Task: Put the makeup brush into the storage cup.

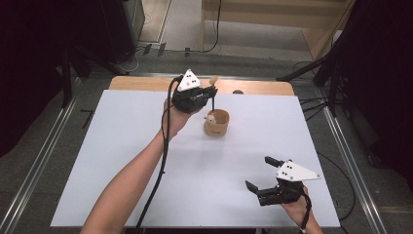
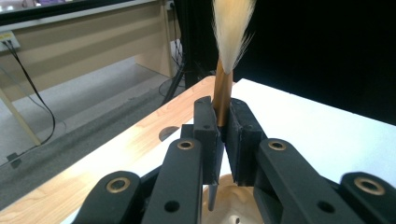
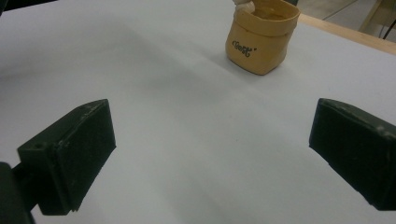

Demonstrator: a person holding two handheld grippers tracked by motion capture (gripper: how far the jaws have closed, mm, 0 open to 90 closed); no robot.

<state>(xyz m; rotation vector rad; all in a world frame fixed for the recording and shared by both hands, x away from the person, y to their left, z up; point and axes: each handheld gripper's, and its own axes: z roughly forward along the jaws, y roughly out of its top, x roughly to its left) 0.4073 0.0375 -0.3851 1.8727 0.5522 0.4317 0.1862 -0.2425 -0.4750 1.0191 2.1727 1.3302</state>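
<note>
Clamping a makeup brush (image 2: pixel 223 91) by its golden ferrule, the left gripper (image 1: pixel 207 92) is held just above the tan pouch-shaped holder (image 1: pixel 216 123) on the white table (image 1: pixel 122 161), bristles upward. The right gripper (image 1: pixel 260 175) is kept wide apart and empty, well away near the table's front edge.

one brush (image 2: pixel 223 88), one cup (image 1: pixel 217 123), two grippers
</note>
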